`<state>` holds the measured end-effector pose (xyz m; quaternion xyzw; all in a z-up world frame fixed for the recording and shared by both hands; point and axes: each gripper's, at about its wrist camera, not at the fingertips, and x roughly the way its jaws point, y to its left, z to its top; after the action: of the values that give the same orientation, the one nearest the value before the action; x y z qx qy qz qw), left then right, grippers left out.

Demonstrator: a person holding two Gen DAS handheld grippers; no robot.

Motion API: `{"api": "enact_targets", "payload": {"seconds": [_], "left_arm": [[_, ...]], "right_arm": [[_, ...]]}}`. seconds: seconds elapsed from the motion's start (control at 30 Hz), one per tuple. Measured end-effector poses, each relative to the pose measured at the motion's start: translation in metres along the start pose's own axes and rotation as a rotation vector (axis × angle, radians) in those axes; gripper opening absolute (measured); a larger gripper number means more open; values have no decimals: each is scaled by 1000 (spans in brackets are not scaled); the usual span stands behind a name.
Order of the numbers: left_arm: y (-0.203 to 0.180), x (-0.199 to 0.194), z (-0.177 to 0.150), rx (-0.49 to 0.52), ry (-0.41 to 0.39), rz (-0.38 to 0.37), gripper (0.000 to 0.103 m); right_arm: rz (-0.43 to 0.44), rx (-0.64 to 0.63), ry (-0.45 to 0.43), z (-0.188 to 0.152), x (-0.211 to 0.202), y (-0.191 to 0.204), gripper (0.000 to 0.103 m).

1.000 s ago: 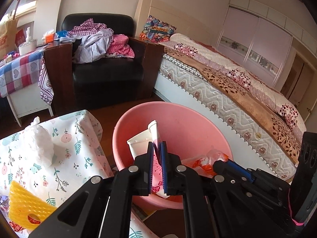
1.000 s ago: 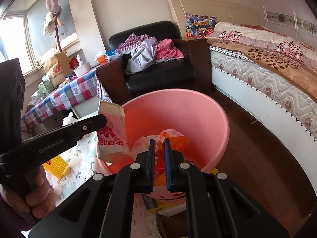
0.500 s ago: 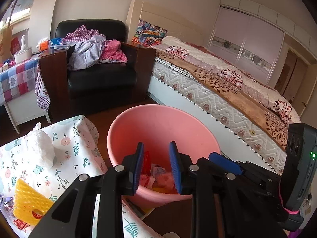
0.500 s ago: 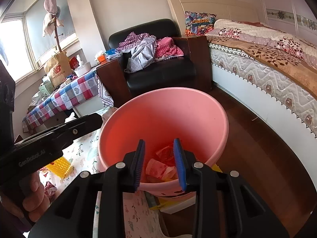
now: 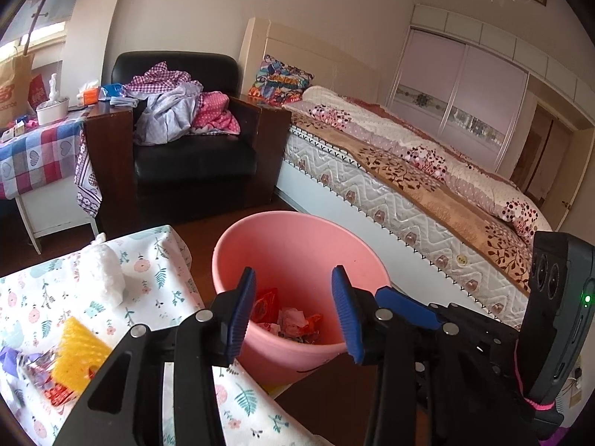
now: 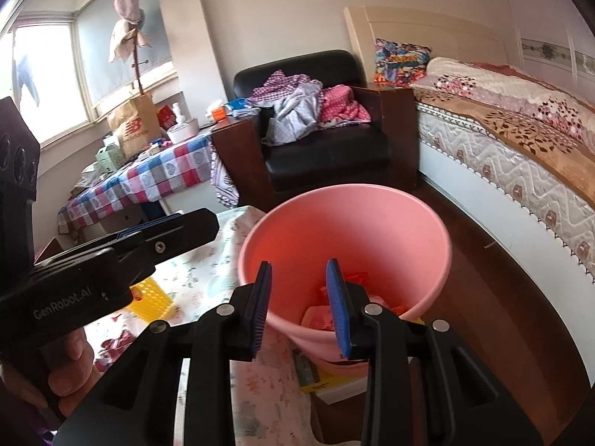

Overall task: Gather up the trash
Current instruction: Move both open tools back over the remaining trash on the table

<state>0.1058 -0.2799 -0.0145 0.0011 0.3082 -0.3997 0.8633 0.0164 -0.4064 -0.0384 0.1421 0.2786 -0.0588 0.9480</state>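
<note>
Both tools hang over the pink bin (image 5: 301, 256), each spread with nothing between its pads: the left tool (image 5: 293, 312) has just been opening wide, the right tool (image 6: 299, 304) stands at a narrower gap. Wrappers already lie in the bin's bottom, so the task's remaining things sit the other way — on the floral-clothed counter (image 5: 156, 278), which lies to the left of the bin and touches its side. There a white crumpled wad (image 5: 108, 277) rests near the counter's far edge, and a yellow ridged piece (image 5: 80, 353) lies nearer, among red and clear wrappers (image 5: 48, 383). The left tool is the closer one by my judgement — the trash lies low and to its left, the right tool would have to cross over it.
</note>
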Motion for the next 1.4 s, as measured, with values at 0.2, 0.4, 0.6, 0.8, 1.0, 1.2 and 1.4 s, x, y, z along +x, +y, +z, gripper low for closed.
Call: {"api": "enact_targets", "payload": {"seconds": [0.2,0.4,0.6,0.8,1.0,1.2,1.4], "left_arm": [[5,-29,-4,-12,-27,1,42],[18,-59,-14,-14,-40,16,42],[38,-85,-31,-27,-33,45,43],[65,-113,-55,-36,-17,91,43],[94,-140,-84,-56,11,147,43],[117,-159,-113,-85,60,182,43],[126,-165,-136,-109,109,202,43]], "right_arm": [[37,-42,-9,-2,-11,21,51],[67,-107,-5,-9,-17,47,51],[101,-143,9,-13,-17,70,51],[126,-176,29,-21,-18,88,51],[151,-196,56,-28,-16,100,51],[170,-221,77,-32,-14,110,51],[180,-231,91,-34,-11,116,51]]}}
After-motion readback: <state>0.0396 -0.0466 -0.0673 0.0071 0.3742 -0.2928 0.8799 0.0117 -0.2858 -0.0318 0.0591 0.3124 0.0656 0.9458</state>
